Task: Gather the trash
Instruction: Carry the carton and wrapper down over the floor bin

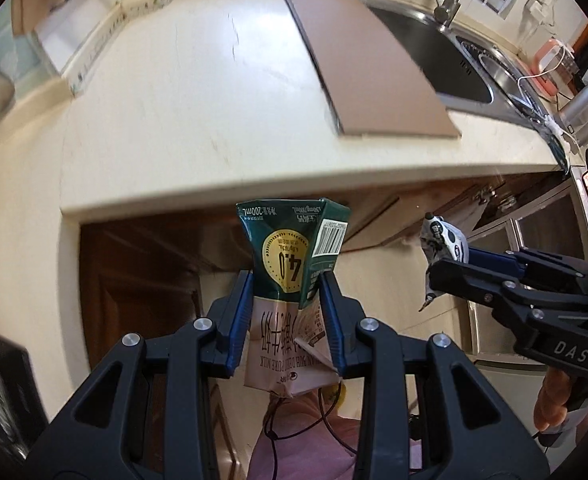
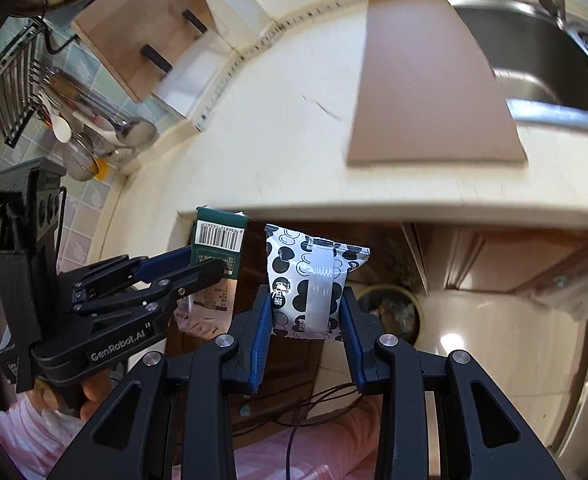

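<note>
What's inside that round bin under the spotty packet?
The bin holds crumpled rubbish, blurry and too dark to name. The spotty packet and right gripper cover its left part.

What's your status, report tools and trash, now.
Left tool shut on milk carton. Right tool shut on spotted packet. Both held off the counter edge. Bin below, nothing blocking.

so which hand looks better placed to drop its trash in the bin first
Probably the right. The right gripper, shut on the spotted packet, has the round bin just below and beside it. The left gripper, shut on the milk carton, shows no bin in its own view.
</note>
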Demonstrator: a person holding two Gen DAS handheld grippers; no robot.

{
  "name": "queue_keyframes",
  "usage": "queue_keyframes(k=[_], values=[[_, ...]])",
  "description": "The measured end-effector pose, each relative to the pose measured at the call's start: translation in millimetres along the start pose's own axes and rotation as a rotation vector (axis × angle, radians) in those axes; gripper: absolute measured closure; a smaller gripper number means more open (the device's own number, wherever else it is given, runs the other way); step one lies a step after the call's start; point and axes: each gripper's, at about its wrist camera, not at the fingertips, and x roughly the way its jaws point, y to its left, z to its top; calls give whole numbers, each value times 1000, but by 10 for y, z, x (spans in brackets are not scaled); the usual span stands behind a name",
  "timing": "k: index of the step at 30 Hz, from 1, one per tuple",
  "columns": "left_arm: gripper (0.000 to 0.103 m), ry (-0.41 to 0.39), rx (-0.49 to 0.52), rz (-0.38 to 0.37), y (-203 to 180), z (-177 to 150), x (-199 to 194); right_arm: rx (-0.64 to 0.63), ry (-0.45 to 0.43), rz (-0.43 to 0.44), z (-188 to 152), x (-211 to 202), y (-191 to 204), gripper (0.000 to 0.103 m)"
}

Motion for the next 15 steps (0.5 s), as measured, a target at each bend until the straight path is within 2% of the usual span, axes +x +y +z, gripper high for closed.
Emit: queue_keyframes(k=[8,15], values=[[73,37,-42,-10,-57,-485,601,45,67,-31,-498,574,-425,71],[73,72,-118,8,75,-920,1476,55,119,-68,-906,1433,-801,71]])
